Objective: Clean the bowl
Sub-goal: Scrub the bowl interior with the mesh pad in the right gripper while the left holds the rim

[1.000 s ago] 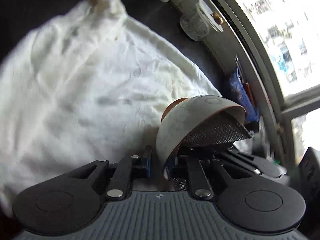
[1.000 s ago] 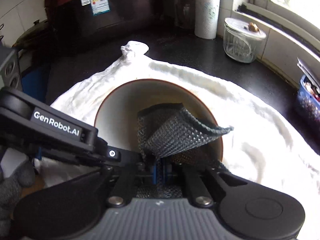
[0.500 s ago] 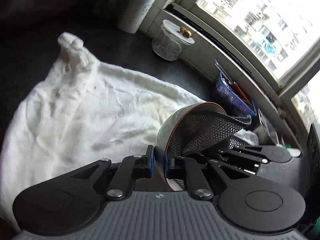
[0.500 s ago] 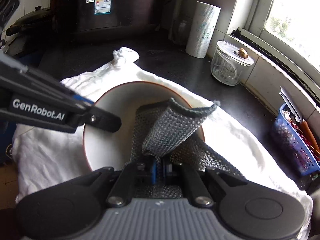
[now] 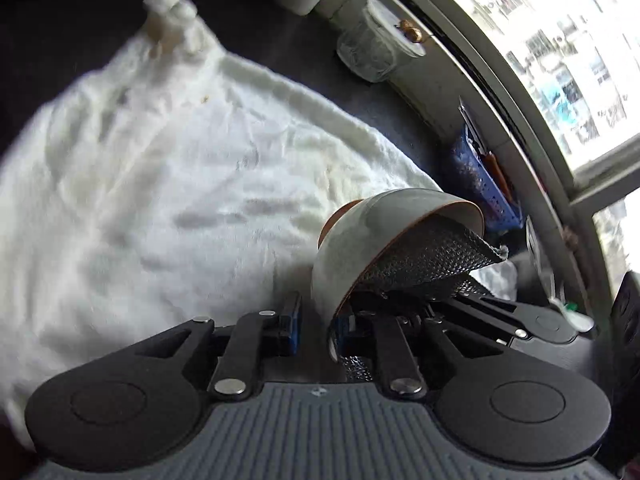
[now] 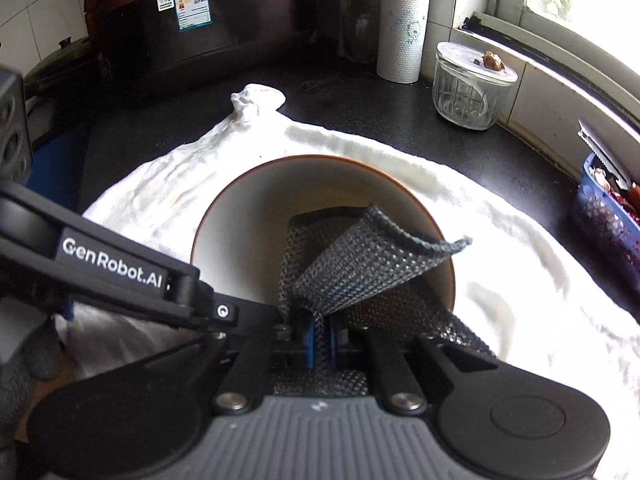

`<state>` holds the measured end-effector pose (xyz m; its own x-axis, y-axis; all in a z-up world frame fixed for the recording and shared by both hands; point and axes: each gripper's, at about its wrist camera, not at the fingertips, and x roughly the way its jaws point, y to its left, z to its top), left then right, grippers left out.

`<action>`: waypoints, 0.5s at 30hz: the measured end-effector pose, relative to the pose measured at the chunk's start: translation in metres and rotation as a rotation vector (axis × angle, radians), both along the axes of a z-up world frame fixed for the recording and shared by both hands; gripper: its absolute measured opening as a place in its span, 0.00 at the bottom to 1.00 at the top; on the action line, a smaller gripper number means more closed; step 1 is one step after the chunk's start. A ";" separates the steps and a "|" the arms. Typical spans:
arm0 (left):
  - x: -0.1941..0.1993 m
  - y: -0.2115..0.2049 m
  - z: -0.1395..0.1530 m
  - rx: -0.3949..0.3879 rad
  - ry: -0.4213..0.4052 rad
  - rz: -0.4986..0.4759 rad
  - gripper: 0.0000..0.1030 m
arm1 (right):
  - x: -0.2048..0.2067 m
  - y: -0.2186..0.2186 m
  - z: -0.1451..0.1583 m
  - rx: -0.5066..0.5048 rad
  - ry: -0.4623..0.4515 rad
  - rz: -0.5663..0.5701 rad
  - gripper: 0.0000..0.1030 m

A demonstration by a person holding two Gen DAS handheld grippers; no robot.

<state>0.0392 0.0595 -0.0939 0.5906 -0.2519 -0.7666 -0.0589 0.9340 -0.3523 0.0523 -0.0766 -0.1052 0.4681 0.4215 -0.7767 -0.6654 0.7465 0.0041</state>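
Observation:
A pale bowl (image 5: 380,240) with a brown rim is tipped on its side above the white towel (image 5: 160,180). My left gripper (image 5: 316,320) has the bowl's near rim between its pads; its jaws are opening, and the bowl stays tilted up in the grip. In the right wrist view the bowl (image 6: 260,232) faces me with its inside showing. My right gripper (image 6: 320,336) is shut on a grey mesh cloth (image 6: 360,268) that folds inside the bowl and hangs over its right rim. The same cloth (image 5: 432,256) pokes out of the bowl's mouth in the left wrist view.
The towel (image 6: 500,240) covers a black counter. A lidded glass jar (image 6: 468,84) and a paper towel roll (image 6: 404,28) stand at the back by the window. A blue basket (image 6: 604,208) sits far right, and a dark cooker (image 6: 192,28) stands at the back left.
Half a second ago the bowl stood edge-on in the left jaws, pinched tightly; now its outside faces that camera again and the jaws stand wider. The cloth's fold has shifted inside the bowl.

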 end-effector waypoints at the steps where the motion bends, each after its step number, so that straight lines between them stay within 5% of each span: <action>1: 0.002 -0.006 0.009 0.087 -0.033 -0.041 0.22 | -0.001 0.000 0.000 -0.010 -0.013 0.007 0.07; 6: 0.004 -0.026 0.029 0.329 -0.152 -0.203 0.17 | -0.005 0.004 -0.001 -0.044 -0.049 0.049 0.07; 7: 0.003 -0.025 0.028 0.317 -0.149 -0.215 0.08 | -0.006 0.005 -0.001 -0.049 -0.055 0.054 0.07; 15: -0.016 0.016 -0.008 -0.040 -0.121 0.014 0.10 | 0.003 -0.005 0.004 -0.013 -0.047 0.001 0.05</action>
